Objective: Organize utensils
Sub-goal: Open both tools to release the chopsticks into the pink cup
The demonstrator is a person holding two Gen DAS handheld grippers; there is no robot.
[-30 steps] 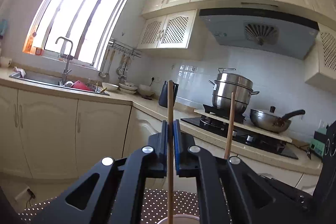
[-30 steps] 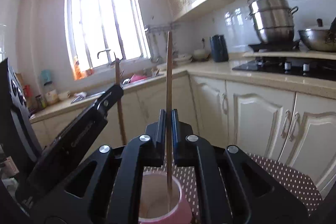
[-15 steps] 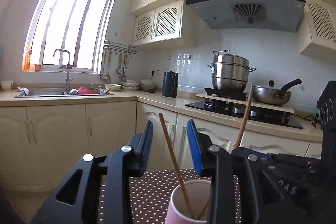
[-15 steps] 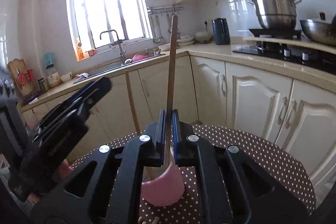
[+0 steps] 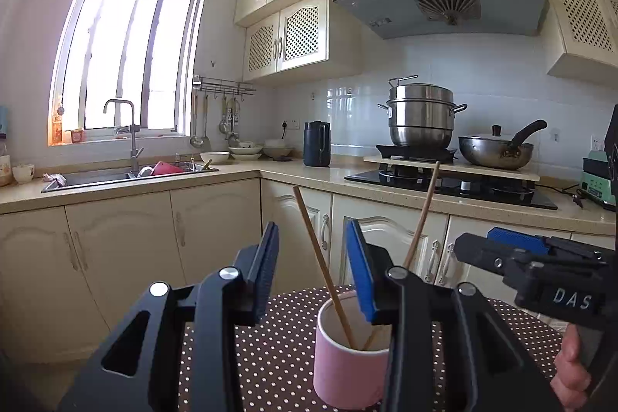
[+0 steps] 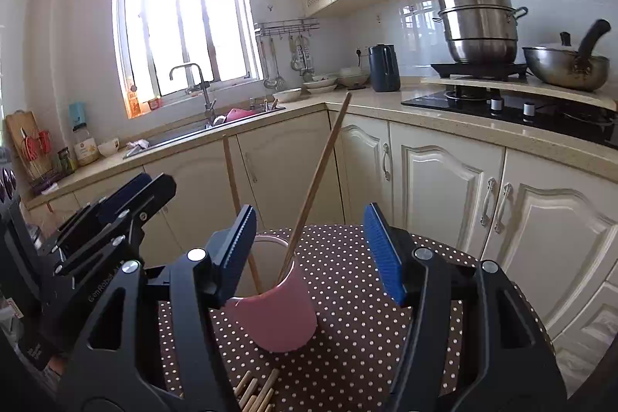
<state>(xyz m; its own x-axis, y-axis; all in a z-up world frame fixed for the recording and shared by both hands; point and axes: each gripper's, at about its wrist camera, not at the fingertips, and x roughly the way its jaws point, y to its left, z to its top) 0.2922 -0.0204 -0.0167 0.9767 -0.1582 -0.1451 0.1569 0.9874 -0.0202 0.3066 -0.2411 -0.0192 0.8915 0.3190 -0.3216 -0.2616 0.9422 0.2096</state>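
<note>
A pink cup stands on a brown polka-dot table, and two wooden chopsticks lean in it. My left gripper is open and empty, just above and behind the cup. My right gripper is open and empty, over the cup, where the two chopsticks also show. Several more chopsticks lie on the table under the right gripper. The right gripper shows in the left wrist view at the right; the left gripper shows in the right wrist view at the left.
Cream kitchen cabinets and a counter run behind the table. A sink with dishes is at the left, a hob with a steel steamer pot and a wok at the right. A dark kettle stands in the corner.
Both grippers opened and let go of their chopsticks, which now lean in the pink cup. Both grippers pulled back from the cup.
</note>
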